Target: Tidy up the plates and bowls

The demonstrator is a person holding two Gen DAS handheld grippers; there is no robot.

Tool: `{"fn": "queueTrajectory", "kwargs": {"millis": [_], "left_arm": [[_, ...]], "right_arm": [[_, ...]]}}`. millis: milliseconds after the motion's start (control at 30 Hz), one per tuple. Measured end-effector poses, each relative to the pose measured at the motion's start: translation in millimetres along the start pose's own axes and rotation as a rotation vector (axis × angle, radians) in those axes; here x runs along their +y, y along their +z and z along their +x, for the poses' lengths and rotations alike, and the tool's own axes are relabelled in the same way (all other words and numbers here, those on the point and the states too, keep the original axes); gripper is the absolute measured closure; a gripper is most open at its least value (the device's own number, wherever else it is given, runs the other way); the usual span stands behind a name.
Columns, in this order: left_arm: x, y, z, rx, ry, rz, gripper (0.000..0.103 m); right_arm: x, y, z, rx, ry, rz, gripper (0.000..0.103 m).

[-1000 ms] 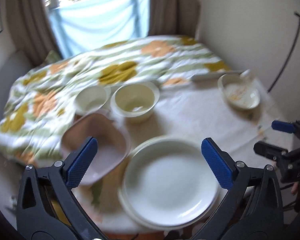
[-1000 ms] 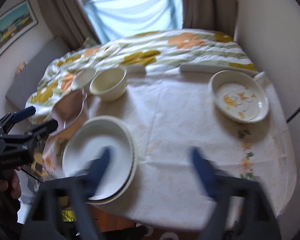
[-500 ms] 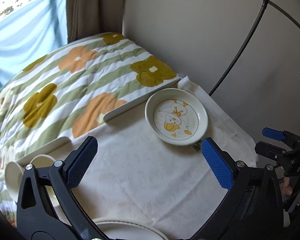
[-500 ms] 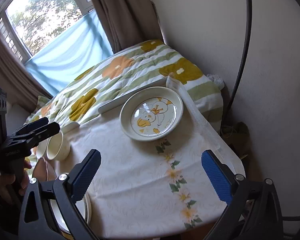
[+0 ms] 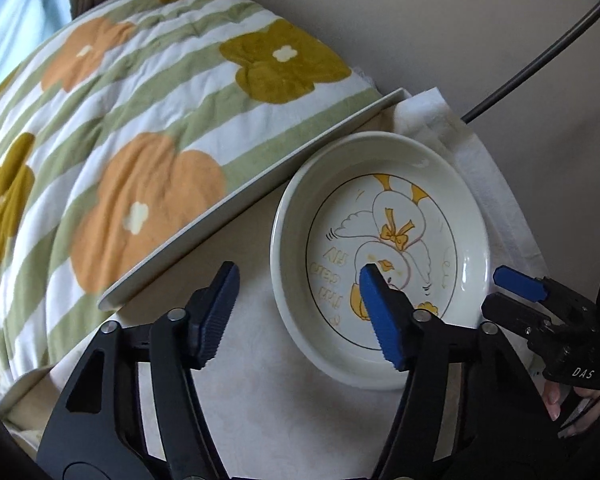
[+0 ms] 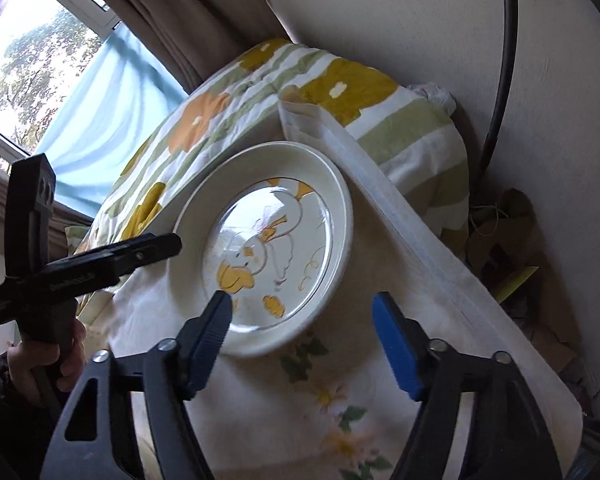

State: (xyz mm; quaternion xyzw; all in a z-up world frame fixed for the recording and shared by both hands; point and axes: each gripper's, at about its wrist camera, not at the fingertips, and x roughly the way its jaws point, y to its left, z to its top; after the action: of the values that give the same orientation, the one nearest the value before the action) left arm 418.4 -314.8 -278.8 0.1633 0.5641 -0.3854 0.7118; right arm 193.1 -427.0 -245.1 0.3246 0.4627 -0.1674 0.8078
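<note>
- While both tools straddle its rim, the duck plate sits flat on the bench, at its far right corner, just beside the white rail that edges the floral quilt.
- Left tool: jaws have just been closing and are part-way in; the plate's near-left rim is between them, one pad over the inside of the plate, the other outside over the cloth. Pads not seen pressing on the rim, so released, nothing gripped.
- Right tool: jaws also just closing, part-way in; the plate's near-right rim lies in the gap, left pad over the plate, right pad over the flowered cloth. No pad contact visible, so released.
- Left view shows the right tool at the plate's right edge; right view shows the left tool at its left edge, a hand on the handle.
- Wall and a dark cable stand right of the bench; curtain and window far left.
</note>
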Motion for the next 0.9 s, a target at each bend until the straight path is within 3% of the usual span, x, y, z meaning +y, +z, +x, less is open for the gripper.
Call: {"fn": "queueTrajectory", "kwargs": {"millis": [100, 167, 233, 267, 433, 667, 900], "left_arm": [[1.4, 3.8, 12.1, 0.013, -0.003, 0.003, 0.053], [4.4, 6.7, 16.1, 0.014, -0.006, -0.003, 0.062], [6.5, 9.3, 20.5, 0.024, -0.003, -0.005, 0.085], [7.7, 10.7, 21.9, 0.03, 0.008, -0.002, 0.087], [8.0, 12.9, 23.1, 0.022, 0.013, 0.018, 0.088], [1.2, 9.5, 13.2, 0.002, 0.041, 0.027, 0.088], [-8.0, -8.2, -33.6, -0.067, 0.047, 0.006, 0.088]], "right_arm": [[-2.8, 3.5, 10.8, 0.013, -0.009, 0.01, 0.046], [-3.6, 5.3, 17.9, 0.023, 0.001, 0.022, 0.054], [-3.3, 7.6, 23.6, 0.027, 0.0, 0.025, 0.066], [-2.7, 7.9, 25.4, 0.027, -0.005, 0.022, 0.071], [-3.8, 8.9, 27.1, 0.013, -0.049, 0.031, 0.087], [-3.7, 10.0, 21.9, 0.013, -0.04, 0.018, 0.088], [14.2, 8.9, -10.7, -0.027, -0.025, -0.064, 0.088]]}}
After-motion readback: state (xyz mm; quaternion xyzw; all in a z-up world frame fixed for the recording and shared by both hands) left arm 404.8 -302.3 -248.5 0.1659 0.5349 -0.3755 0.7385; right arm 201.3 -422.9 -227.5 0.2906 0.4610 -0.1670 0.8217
